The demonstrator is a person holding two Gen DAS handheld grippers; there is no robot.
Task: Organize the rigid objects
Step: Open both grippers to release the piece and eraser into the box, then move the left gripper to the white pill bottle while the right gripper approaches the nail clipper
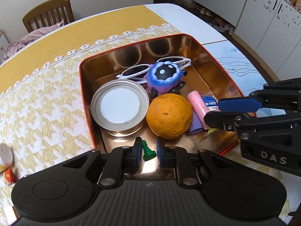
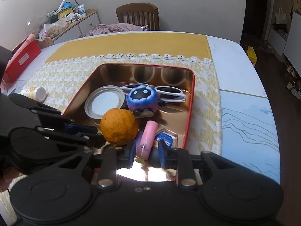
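Left wrist view: most of the job is looking done, with the red tin already carrying white sunglasses, a blue-purple toy figure, a jar lid, an orange, a pink tube and a small blue-labelled packet. The left claw is sitting over the tin's near edge, parted narrowly around a green chess pawn; the pawn is leaning against the left pad, with a gap to the right one, so I'd say it's not gripping. Right wrist view: a small pill bottle is lying on the patterned cloth outside the tin, and a red box is sitting at the surface's far-left edge, so those are likely left. The right claw is hovering moderately open around the near end of the pink tube; can't tell if the pads are touching it.
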